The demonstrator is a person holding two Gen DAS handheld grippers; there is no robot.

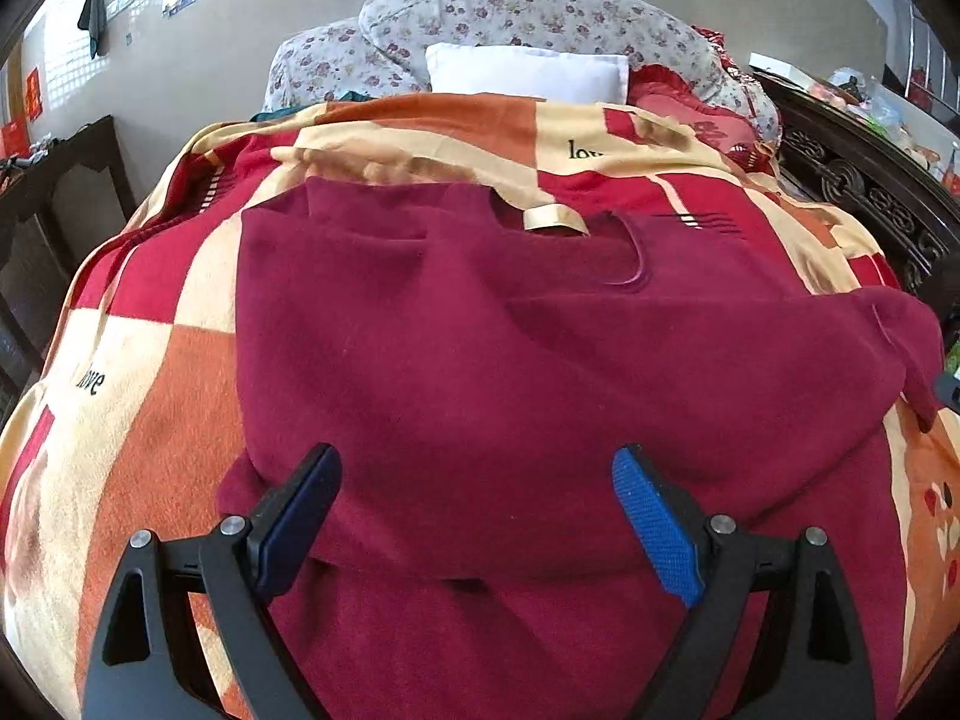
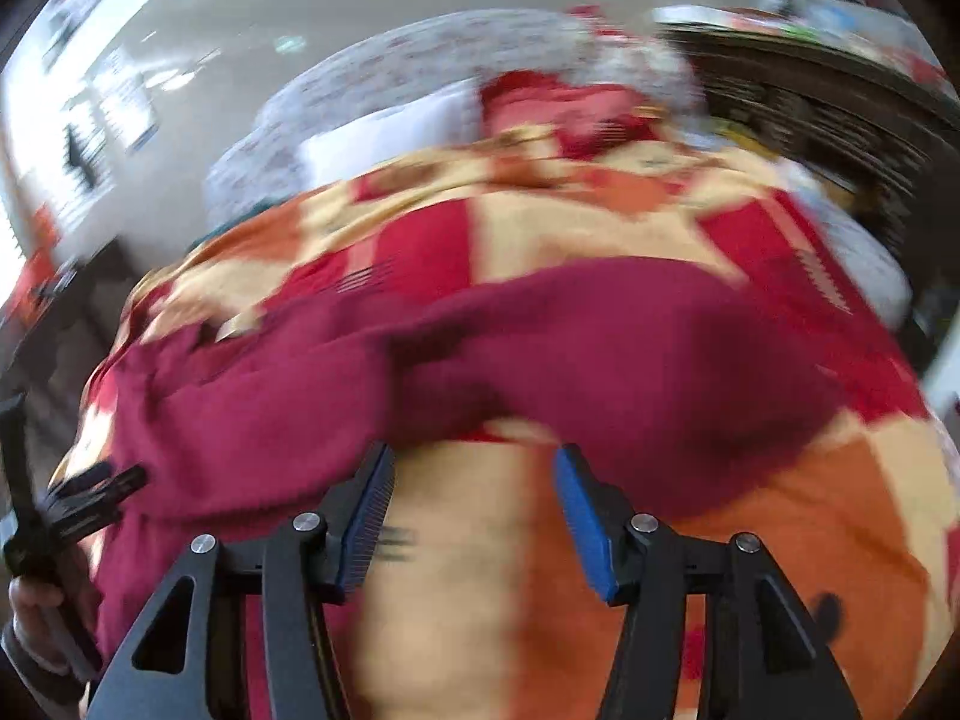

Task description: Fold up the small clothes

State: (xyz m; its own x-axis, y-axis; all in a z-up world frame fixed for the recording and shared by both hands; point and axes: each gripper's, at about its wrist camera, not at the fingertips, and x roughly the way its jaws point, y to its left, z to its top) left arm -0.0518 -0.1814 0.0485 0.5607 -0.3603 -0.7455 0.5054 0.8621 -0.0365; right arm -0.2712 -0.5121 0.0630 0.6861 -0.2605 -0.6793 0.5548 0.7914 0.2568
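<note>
**Q:** Left wrist view: what shows?
**A:** Dark red fleece sweater (image 1: 480, 360) spread on a checked red-and-orange blanket (image 1: 150, 408); left gripper (image 1: 477, 480) gapes wide above it, holding nothing.
**Q:** And right?
**A:** Right gripper (image 2: 474, 480) parted, empty; blurred.

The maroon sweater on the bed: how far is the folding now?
Done: the maroon sweater lies spread on the patterned blanket, one side apparently folded over the body. In hand: nothing; the left gripper and the right gripper both stand open and empty. Left: the remaining folds; the collar tag still shows.
</note>
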